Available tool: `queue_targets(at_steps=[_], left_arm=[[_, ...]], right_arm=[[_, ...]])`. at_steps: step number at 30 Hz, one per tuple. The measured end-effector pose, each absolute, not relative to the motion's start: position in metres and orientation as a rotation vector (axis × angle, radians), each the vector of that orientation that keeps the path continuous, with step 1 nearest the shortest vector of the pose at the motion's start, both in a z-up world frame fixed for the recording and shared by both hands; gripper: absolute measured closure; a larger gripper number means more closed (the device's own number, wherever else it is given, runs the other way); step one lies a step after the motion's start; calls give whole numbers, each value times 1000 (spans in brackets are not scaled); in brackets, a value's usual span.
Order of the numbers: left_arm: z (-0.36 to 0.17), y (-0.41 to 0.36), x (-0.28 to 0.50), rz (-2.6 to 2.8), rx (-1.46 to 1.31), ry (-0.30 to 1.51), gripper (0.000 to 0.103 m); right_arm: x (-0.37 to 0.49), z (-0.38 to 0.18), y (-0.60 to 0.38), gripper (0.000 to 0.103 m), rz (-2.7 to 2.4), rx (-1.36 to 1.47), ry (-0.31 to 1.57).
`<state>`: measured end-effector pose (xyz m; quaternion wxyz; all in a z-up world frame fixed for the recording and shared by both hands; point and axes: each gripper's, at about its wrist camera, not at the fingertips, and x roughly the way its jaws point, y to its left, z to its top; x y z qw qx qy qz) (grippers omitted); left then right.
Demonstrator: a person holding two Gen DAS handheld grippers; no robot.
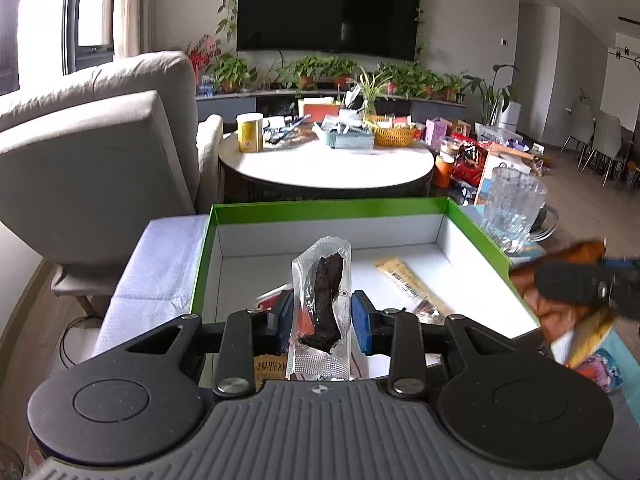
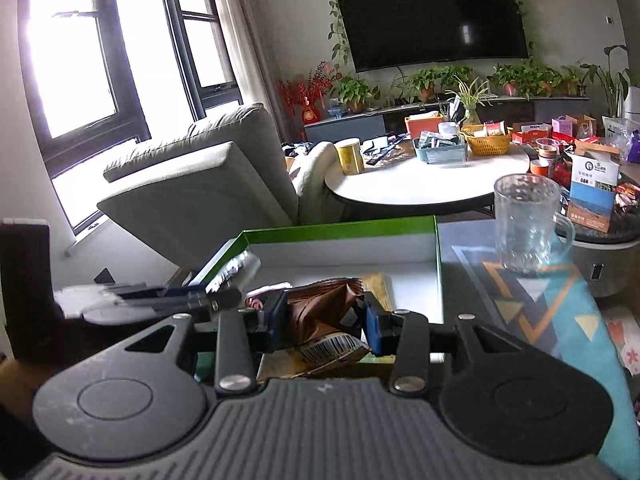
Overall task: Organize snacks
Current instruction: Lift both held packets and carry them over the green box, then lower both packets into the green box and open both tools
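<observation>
Clear-plastic pouch (image 1: 320, 300) w/ dark snack pinched upright by left gripper (image 1: 322, 314) above green-rimmed box (image 1: 332, 205), prob. for drop-in | brown packet (image 2: 324, 314) squeezed by right gripper (image 2: 326, 320), likewise box-bound

At the lower middle of the frame the left tongs (image 1: 320, 318) clamp an upright clear packet (image 1: 320, 304) holding a dark strip. Behind it sits a green-rimmed box (image 1: 332, 209) with a tan barcoded packet (image 1: 408, 282) lying inside. At the right edge, blurred right tongs (image 1: 580, 286) grip a brown packet (image 1: 560, 300), below a glass mug (image 1: 510, 208).
</observation>
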<state>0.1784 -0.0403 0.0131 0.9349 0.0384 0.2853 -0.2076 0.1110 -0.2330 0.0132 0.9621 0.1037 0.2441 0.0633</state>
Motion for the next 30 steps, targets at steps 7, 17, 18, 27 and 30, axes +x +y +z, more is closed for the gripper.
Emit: queue_targets(at_steps=[7, 17, 18, 27, 30], left_arm=[[2, -45, 192, -431, 74, 619, 73], [-6, -47, 193, -440, 93, 634, 66], [-5, -46, 191, -437, 92, 615, 63], [0, -41, 174, -425, 68, 552, 55], [3, -35, 168, -412, 57, 545, 55]], right_arm=[[137, 11, -230, 61, 114, 202, 493], [169, -7, -227, 61, 74, 217, 533], [171, -10, -227, 61, 71, 220, 541], [173, -24, -221, 61, 30, 189, 570], [172, -26, -217, 61, 32, 174, 578]])
